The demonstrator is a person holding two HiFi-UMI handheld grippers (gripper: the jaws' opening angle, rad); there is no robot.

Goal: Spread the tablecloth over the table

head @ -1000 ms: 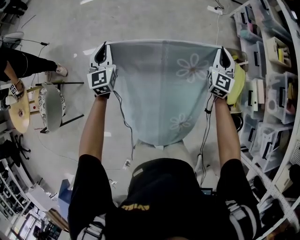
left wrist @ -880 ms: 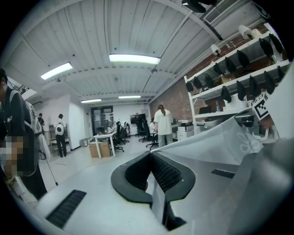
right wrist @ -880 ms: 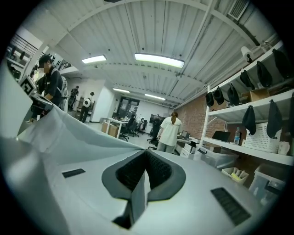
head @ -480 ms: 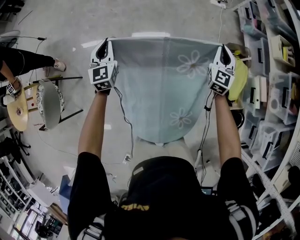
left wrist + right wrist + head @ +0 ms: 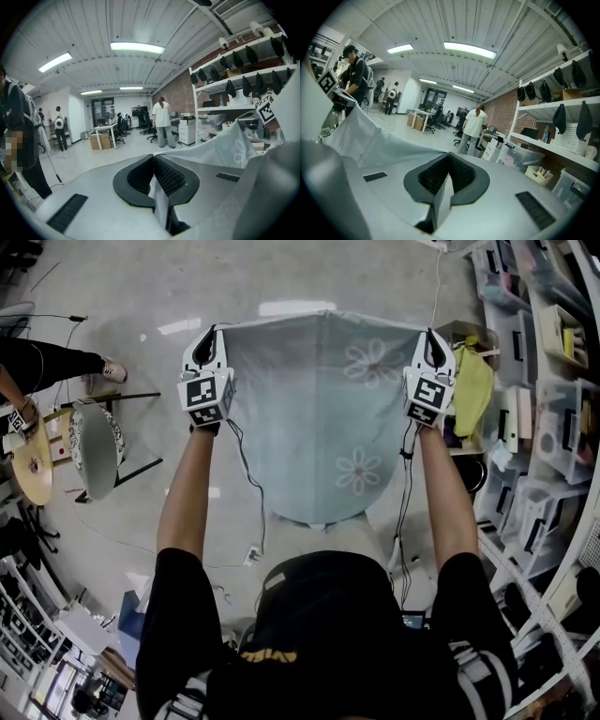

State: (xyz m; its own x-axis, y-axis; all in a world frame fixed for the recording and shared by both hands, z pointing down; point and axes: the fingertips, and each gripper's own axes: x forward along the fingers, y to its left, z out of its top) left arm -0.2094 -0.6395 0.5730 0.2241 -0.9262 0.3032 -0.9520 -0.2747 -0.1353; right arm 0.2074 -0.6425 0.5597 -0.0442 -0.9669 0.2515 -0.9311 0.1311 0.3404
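The floor (image 5: pixel 122 493) fills most of the head view, with shelves (image 5: pixel 548 409) of storage boxes down the right side. Above the floor, in front of the person, the tablecloth (image 5: pixel 319 427) — pale blue-green, printed with white flowers — hangs stretched by its top edge between two outstretched arms. The left hand-held gripper (image 5: pixel 206 334) has its jaws closed tight on the cloth's left corner (a fold of fabric runs down between them). The right hand-held gripper (image 5: pixel 431 337) pinches the right corner the same way.
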